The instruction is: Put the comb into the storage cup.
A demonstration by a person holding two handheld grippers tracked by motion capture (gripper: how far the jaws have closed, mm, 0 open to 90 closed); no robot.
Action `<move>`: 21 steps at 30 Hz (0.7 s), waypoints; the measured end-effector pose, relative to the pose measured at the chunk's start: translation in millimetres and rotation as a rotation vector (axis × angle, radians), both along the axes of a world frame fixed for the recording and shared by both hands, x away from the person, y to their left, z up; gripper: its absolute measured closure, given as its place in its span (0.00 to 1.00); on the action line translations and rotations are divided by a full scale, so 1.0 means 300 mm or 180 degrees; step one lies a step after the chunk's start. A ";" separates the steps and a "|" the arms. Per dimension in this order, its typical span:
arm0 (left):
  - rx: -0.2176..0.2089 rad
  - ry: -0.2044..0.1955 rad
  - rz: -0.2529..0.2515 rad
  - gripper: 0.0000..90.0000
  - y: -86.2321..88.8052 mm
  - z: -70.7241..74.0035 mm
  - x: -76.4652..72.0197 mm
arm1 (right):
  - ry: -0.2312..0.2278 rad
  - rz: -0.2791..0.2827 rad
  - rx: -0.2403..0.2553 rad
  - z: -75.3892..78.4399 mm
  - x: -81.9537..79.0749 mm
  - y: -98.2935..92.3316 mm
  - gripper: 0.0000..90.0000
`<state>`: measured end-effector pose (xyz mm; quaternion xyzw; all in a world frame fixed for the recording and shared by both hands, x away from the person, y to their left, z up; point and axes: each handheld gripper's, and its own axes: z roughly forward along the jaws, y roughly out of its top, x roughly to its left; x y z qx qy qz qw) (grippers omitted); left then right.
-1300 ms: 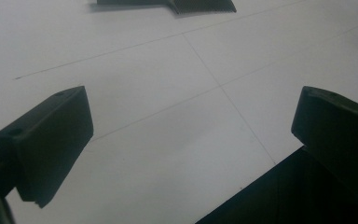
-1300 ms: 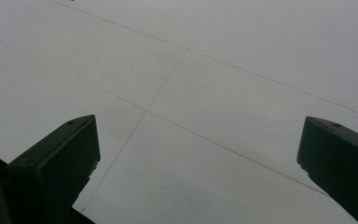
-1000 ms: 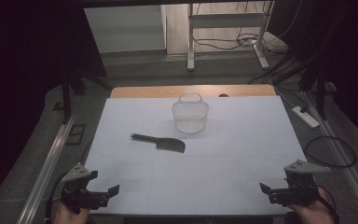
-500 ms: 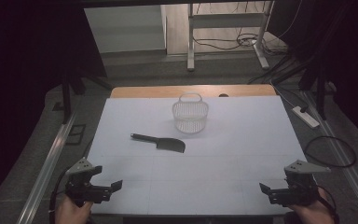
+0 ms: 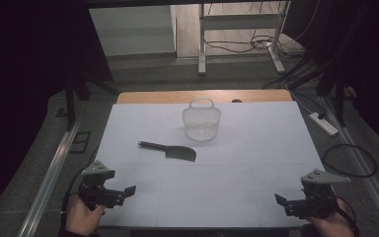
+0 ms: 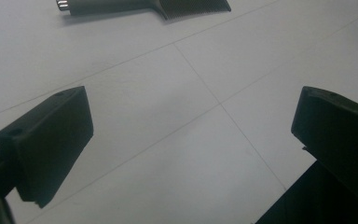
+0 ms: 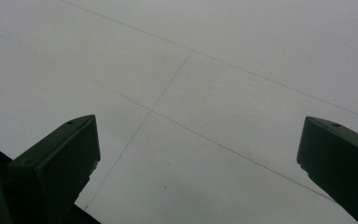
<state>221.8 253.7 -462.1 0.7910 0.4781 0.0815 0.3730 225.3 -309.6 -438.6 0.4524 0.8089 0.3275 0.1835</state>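
A white basket [image 5: 201, 123] stands far on the worktop [image 5: 276, 148], with nothing visible inside. A knife [image 5: 170, 151] lies just near-left of it. The left gripper [image 5: 123, 191] and right gripper [image 5: 282, 201] gape wide, holding nothing.

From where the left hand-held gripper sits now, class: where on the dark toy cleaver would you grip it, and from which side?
Grip the dark toy cleaver by its slim handle, coming from above. It lies flat on the white table with the handle pointing left, toward the open left hand-held gripper. The handle looks narrow enough for the jaws to straddle; the broad blade probably offers only a thin edge.
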 end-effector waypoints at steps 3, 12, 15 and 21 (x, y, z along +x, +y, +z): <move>0.0076 0.0023 -0.0030 0.00 -0.020 0.001 0.023 | 0.0007 0.0002 -0.0002 -0.001 0.001 0.001 0.00; 0.0075 0.0058 -0.0153 0.00 -0.057 0.004 0.078 | 0.0006 -0.0002 0.0000 -0.001 0.001 0.000 0.00; 0.0066 0.0048 -0.0179 0.00 -0.066 0.008 0.096 | 0.0005 -0.0003 0.0001 -0.001 0.001 0.000 0.00; 0.0066 0.0039 -0.0190 0.00 -0.080 0.016 0.129 | 0.0003 -0.0011 -0.0004 -0.001 0.001 0.000 0.00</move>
